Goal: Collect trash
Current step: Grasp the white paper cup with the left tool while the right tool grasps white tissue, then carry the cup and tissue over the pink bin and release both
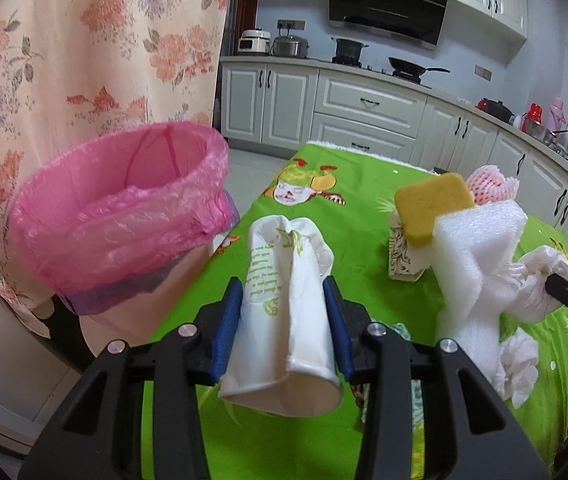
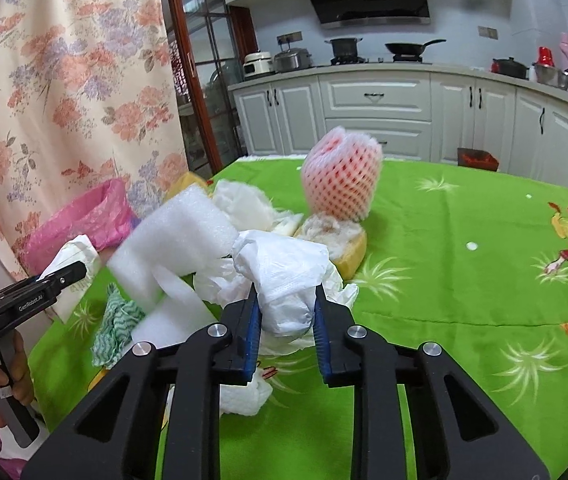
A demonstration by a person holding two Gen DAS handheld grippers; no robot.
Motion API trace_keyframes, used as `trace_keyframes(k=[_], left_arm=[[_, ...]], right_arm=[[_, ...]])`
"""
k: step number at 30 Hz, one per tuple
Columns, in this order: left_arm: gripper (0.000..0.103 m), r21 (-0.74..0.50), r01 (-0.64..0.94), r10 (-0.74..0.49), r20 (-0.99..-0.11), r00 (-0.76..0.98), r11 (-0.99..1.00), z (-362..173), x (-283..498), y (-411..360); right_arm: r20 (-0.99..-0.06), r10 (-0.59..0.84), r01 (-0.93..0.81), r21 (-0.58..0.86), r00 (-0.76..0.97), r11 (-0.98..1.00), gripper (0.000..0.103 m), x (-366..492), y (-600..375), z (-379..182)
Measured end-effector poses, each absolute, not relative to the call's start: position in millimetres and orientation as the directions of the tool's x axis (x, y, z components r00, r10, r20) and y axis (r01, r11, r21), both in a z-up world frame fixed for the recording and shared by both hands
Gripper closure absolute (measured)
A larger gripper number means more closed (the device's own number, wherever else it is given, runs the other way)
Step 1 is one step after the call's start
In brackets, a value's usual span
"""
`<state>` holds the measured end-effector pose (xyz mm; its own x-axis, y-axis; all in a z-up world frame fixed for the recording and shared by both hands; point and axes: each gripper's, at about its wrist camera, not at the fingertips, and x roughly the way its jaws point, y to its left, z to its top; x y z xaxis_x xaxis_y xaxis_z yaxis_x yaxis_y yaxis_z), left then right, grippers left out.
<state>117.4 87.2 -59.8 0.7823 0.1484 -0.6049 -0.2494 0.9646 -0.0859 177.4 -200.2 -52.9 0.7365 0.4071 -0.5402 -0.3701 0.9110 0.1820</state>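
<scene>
My left gripper is shut on a crushed white paper cup and holds it above the table's left edge, right of the bin with the pink bag. My right gripper is shut on a crumpled white plastic bag, lifted over the trash pile. It also shows in the left wrist view. The left gripper's tip shows at the left of the right wrist view, with the bin behind it.
On the green tablecloth lie white foam pieces, a yellow sponge, a pink fruit net, a bread-like piece, a green-white cloth and white tissues. A floral curtain hangs at left.
</scene>
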Motion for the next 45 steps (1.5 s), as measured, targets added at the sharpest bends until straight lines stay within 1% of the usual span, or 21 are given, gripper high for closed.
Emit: trace_keyframes(k=[13, 22, 26, 32, 38, 45], left_arm=[[0.063, -0.077, -0.21, 0.137, -0.538, 0.832, 0.975, -36.6, 100.7, 75.7], [0.063, -0.073, -0.223, 0.158, -0.5, 0.851, 0.972, -21.7, 84.2, 83.0], [0.063, -0.072, -0.229, 0.166, -0.487, 0.858, 0.971, -16.8, 77.8, 85.8], [0.063, -0.063, -0.221, 0.166, -0.469, 0.867, 0.973, -9.9, 69.3, 86.4], [0.063, -0.031, -0.189, 0.159, -0.419, 0.894, 0.981, 3.7, 56.3, 80.1], [0.063, 0.0, -0.204, 0.19, -0.369, 0.91, 0.979, 17.4, 45.5, 93.4]], right_arm=[[-0.444, 0.431, -0.396, 0.175, 0.785, 0.901, 0.08, 144.3, -211.0, -8.9], [-0.391, 0.455, -0.421, 0.176, 0.8, 0.89, 0.08, 132.2, -208.9, 12.1], [-0.388, 0.459, -0.43, 0.165, 0.799, 0.888, 0.08, 129.7, -203.2, 17.3], [-0.407, 0.48, -0.456, 0.162, 0.777, 0.875, 0.08, 130.0, -187.8, 13.5], [-0.421, 0.53, -0.525, 0.14, 0.736, 0.84, 0.08, 134.5, -144.8, 11.0], [-0.412, 0.596, -0.608, 0.117, 0.689, 0.785, 0.08, 146.0, -89.2, 18.7]])
